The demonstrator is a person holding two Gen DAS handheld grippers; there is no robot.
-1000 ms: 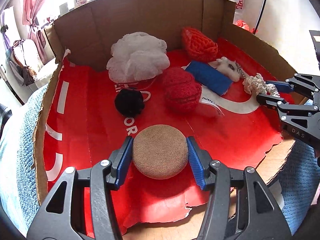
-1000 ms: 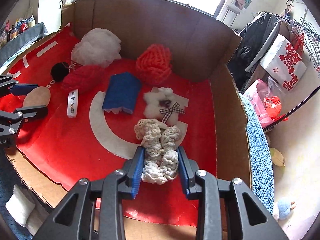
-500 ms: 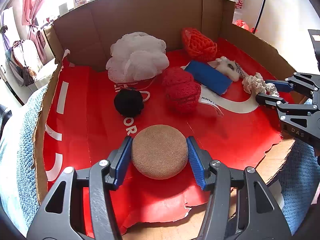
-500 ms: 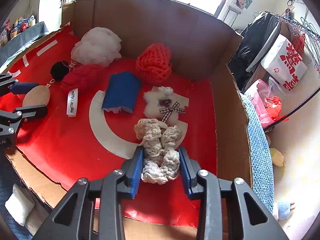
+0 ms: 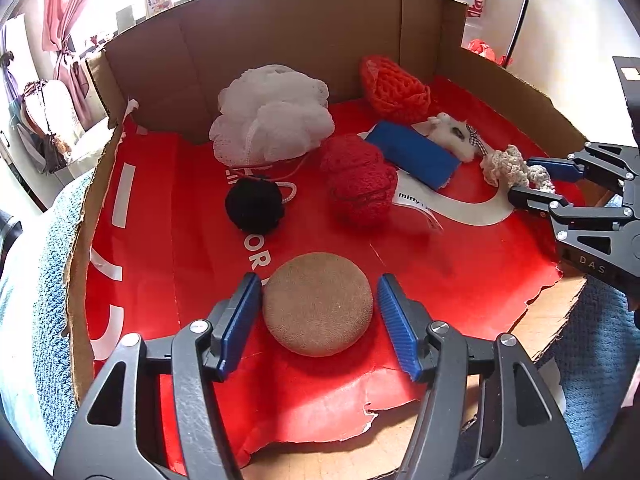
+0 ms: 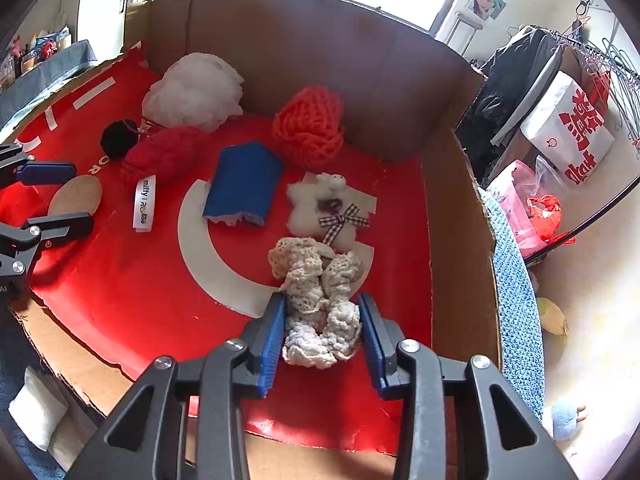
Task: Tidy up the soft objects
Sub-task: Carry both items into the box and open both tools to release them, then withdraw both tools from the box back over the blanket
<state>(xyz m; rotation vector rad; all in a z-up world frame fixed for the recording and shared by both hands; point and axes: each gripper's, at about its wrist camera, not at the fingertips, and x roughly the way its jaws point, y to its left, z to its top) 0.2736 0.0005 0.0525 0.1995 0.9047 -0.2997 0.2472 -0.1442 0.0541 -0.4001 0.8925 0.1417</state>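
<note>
The left gripper (image 5: 316, 312) straddles the round tan sponge pad (image 5: 318, 304), which lies flat on the red liner (image 5: 460, 264) near the front edge of the cardboard box (image 5: 288, 40); its blue pads (image 5: 240, 320) stand apart with slim gaps either side, so nothing is pinched here. Over on the right, the right gripper (image 6: 322, 336) has its fingers pressed against the near end of the cream crocheted piece (image 6: 316, 296), clamped on it, the rest of the lace spilling forward onto the white arc printed on the liner. Just beyond that sits a small white plush toy with a checked bow (image 6: 324, 204), and beside it a blue folded cloth (image 6: 244, 184). A red knitted bundle (image 5: 358, 182) lies mid-box, a black pom-pom (image 5: 254, 204) to its left, a white mesh bath puff (image 5: 272, 114) against the back wall, and an orange knitted ball (image 5: 394, 88) in the back right corner.
</note>
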